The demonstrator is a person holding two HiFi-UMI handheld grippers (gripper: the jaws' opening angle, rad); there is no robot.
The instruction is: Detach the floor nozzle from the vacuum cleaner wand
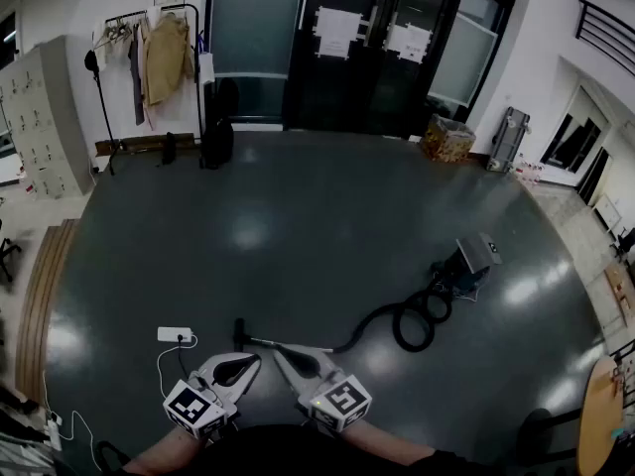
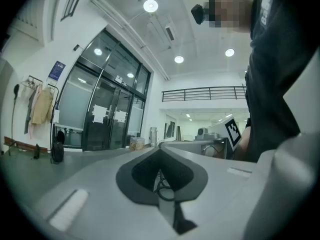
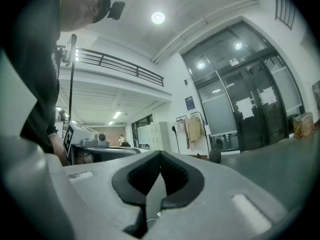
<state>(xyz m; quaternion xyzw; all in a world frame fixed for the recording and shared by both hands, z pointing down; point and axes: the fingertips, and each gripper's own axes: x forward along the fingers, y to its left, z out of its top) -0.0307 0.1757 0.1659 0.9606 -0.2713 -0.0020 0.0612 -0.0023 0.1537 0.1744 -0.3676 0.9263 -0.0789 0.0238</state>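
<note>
Nothing is done yet: the nozzle (image 1: pixel 239 331) seems still joined to the wand (image 1: pixel 266 343) on the floor (image 1: pixel 298 236). The left claw (image 1: pixel 250 363) and right claw (image 1: pixel 280 355) are both closed and empty.

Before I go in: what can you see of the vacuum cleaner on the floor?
The vacuum cleaner sits on the dark floor to the right: a dark body with a pale grey top. Its black hose loops in coils beside it, then runs left into a thin, pale wand lying flat. A small dark floor nozzle sits at the wand's left end; the joint is too small to read.
</note>
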